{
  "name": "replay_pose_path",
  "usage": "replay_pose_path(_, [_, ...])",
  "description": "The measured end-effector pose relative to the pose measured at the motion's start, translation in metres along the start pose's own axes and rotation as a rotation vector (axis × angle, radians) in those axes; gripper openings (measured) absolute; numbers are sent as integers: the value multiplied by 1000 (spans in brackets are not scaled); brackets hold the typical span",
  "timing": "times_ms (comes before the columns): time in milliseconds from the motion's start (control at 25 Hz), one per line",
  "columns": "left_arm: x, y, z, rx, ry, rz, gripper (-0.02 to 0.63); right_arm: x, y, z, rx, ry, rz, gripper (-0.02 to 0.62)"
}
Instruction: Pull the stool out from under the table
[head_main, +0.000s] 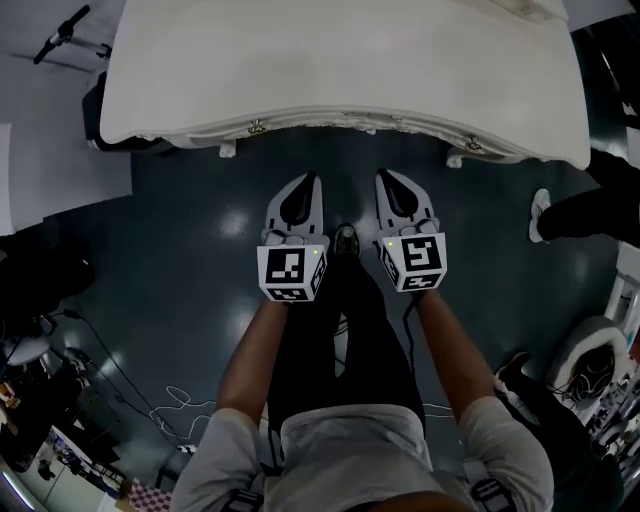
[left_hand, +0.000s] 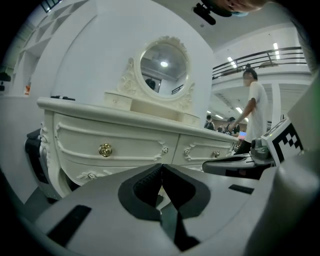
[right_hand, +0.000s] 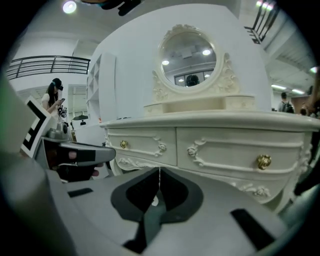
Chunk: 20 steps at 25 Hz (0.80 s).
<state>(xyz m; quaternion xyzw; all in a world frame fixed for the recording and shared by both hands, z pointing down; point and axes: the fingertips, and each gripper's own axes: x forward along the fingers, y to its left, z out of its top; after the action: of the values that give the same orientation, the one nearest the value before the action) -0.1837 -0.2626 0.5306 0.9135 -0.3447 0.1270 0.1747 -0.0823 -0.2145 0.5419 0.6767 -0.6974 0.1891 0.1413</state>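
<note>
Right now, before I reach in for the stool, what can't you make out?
- The stool: it shows in no view. In the head view the top of the dressing table covers the space beneath it.
- Space under the table, gripper views: the bodies of the left gripper and right gripper, both shut and empty, block the lower frame.
- Table's far side: cut off by the head view's top edge.

I can read no words or numbers here. Only black-and-white square patterns (head_main: 291, 270) show on the left gripper (head_main: 310, 183) and right gripper (head_main: 386, 180).
</note>
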Motion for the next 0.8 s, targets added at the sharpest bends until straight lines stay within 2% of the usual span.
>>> replay_pose_path(120, [7,3,-17,39,-13,-7,6,10,-1,-20,34,-26,-14,15])
replay_pose_path(440, [29,19,-79,56,11,-24,6,36,-14,-83,68,-34,-71,15])
replay_pose_path(800, [69,14,-111,87,-12,-75,6,54,-41,-116,42,-60,-121,15])
